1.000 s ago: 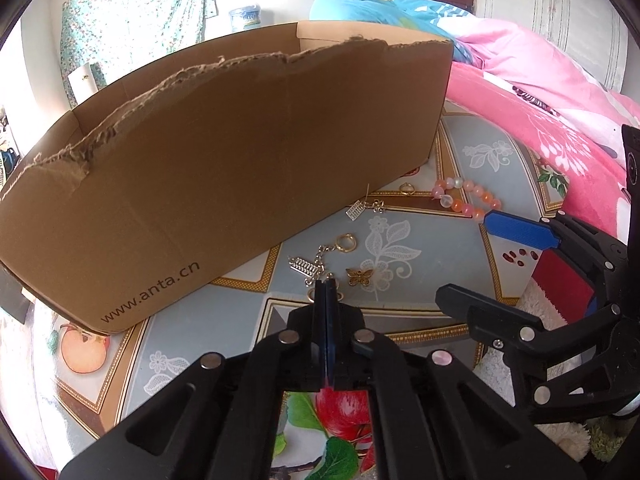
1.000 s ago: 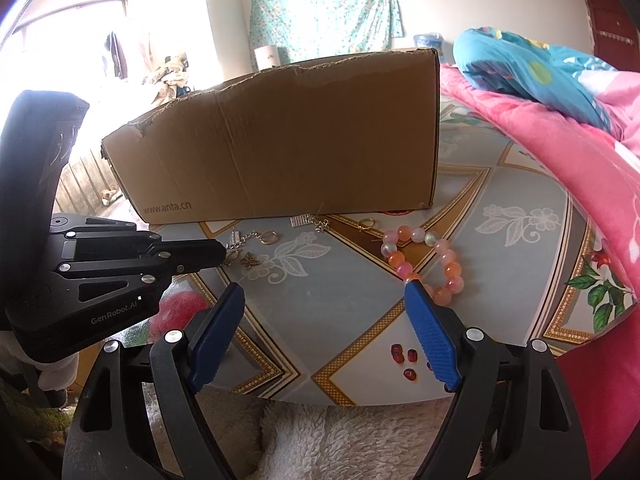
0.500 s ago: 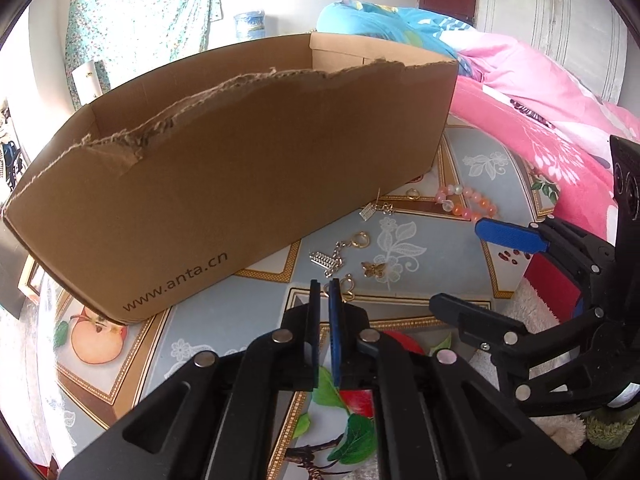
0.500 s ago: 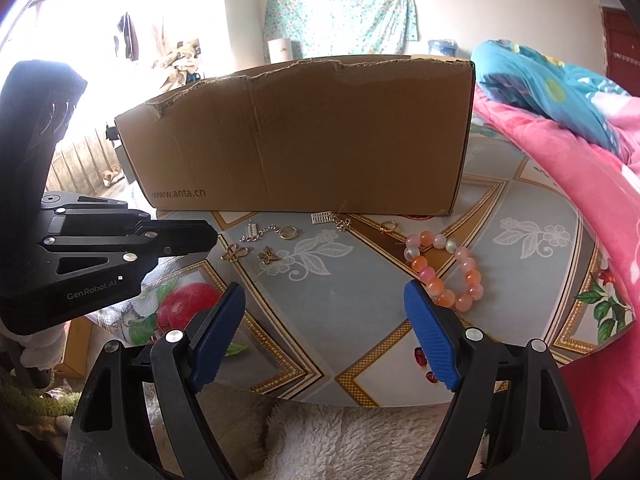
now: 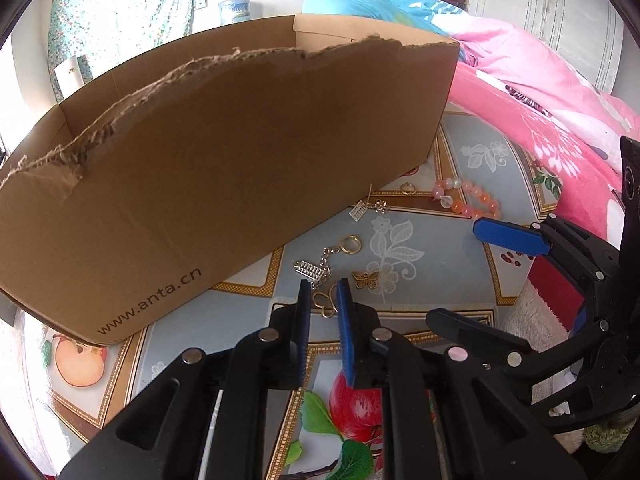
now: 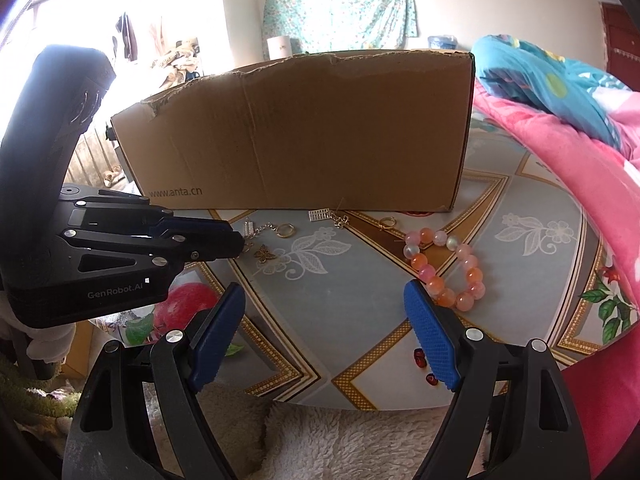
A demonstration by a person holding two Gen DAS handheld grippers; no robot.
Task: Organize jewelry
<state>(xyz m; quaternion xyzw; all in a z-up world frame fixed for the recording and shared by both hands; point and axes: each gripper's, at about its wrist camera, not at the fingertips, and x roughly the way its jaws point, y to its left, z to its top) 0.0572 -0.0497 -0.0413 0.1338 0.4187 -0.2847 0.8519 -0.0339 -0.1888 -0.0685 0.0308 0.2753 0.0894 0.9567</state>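
Left wrist view, gold pendant (image 5: 325, 304) between slightly parted left hand-held gripper (image 5: 322, 286) fingers, untouched

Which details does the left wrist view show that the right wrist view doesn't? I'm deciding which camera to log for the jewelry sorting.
Only the left wrist view shows the cardboard box's open top and the gold looped piece between the left gripper's fingers. Only the right wrist view shows the whole bead bracelet and the window. Both show the butterfly charm and the gold ring.
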